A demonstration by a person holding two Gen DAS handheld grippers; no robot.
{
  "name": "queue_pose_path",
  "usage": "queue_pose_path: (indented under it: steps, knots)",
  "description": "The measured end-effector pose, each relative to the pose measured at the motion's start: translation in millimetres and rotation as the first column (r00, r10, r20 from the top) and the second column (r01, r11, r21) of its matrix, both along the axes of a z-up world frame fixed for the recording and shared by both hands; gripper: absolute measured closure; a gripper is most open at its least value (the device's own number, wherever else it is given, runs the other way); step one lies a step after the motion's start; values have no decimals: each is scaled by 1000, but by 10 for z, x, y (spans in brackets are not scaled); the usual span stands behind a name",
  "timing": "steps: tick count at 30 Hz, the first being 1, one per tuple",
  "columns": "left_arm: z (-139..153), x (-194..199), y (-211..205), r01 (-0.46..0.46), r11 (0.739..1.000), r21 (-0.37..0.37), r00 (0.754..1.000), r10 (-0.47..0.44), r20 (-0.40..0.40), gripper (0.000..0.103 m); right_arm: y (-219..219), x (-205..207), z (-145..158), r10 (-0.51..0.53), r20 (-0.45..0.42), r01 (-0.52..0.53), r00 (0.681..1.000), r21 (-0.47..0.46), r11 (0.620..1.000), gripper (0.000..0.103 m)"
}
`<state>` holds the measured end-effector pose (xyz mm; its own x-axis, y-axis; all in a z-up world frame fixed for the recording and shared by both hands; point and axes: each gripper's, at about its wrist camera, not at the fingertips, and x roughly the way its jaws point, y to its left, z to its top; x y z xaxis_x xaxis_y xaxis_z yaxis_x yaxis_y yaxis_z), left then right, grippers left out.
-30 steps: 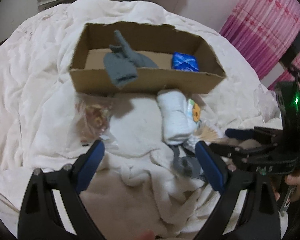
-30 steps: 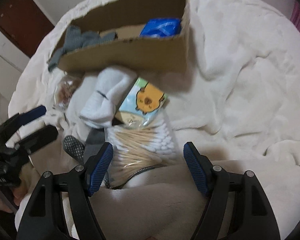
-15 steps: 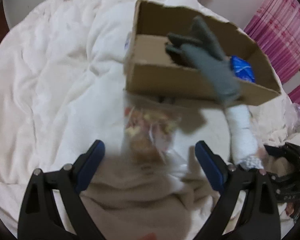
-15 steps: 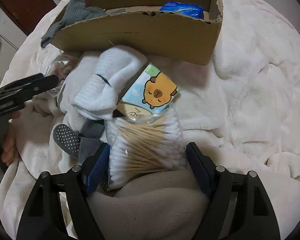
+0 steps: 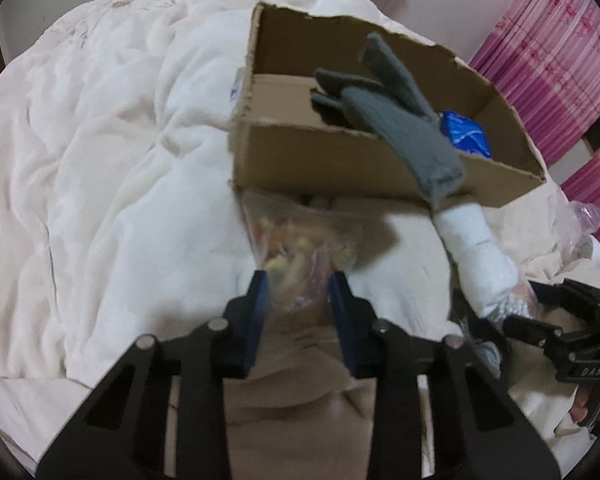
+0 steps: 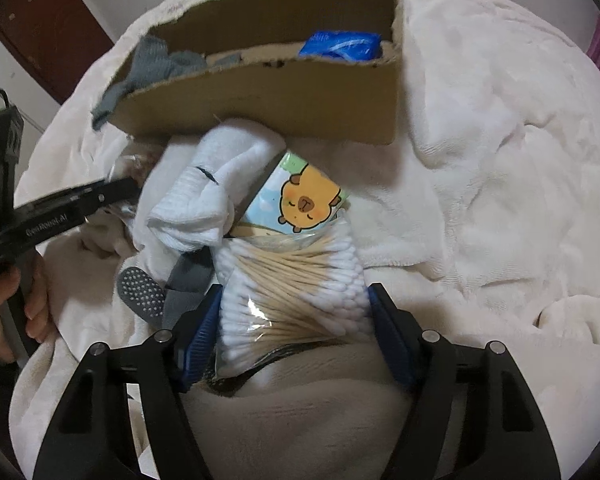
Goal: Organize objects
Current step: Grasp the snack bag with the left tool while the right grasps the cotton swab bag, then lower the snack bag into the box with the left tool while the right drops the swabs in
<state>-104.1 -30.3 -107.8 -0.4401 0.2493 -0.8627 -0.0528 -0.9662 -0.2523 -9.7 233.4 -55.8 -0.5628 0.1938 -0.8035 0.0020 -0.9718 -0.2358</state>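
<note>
A cardboard box [image 5: 332, 160] lies on the white bedding, holding a blue packet [image 5: 466, 136], with a grey glove [image 5: 404, 128] draped over its front wall. My left gripper [image 5: 298, 292] is shut on a clear bag of colourful snacks [image 5: 300, 252] in front of the box. My right gripper [image 6: 294, 320] has its jaws against both sides of a clear bag of cotton swabs [image 6: 296, 292]. A white sock [image 6: 212, 192], a capybara tissue pack [image 6: 304, 200] and a grey dotted sock [image 6: 144, 292] lie beside it. The box also shows in the right wrist view [image 6: 268, 100].
A white blanket [image 5: 100, 160] covers the bed, with a beige blanket [image 6: 300, 408] under both grippers. Pink curtains [image 5: 548, 60] hang at the right. The left gripper shows at the left in the right wrist view [image 6: 80, 200].
My left gripper swung left onto the snack bag and its jaws closed on it. My right gripper moved forward and its jaws narrowed onto the cotton swab bag.
</note>
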Motion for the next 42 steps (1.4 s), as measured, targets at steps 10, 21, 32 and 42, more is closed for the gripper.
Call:
queue_pose_path:
  steps: [10,21,32,42]
  knots:
    - [412,309,6,1,1000,30,994,3,-105,76,-107,168,240,2,-87,0,996,28,1000,30]
    - [899,535,-58,9,999,54,979,3,-206,76,-330,384,666,31,-223,-17,974,65,998,29]
    - [1347,305,51,26,999,19,945,-18,-327,76,-594,199,1016,80,-305,-57,949,83,995,29]
    - [1195,-170,-40,-5,1000,9,949,8,-314,75,-686,-370,1097,76,-339,-55,938,70,996,29]
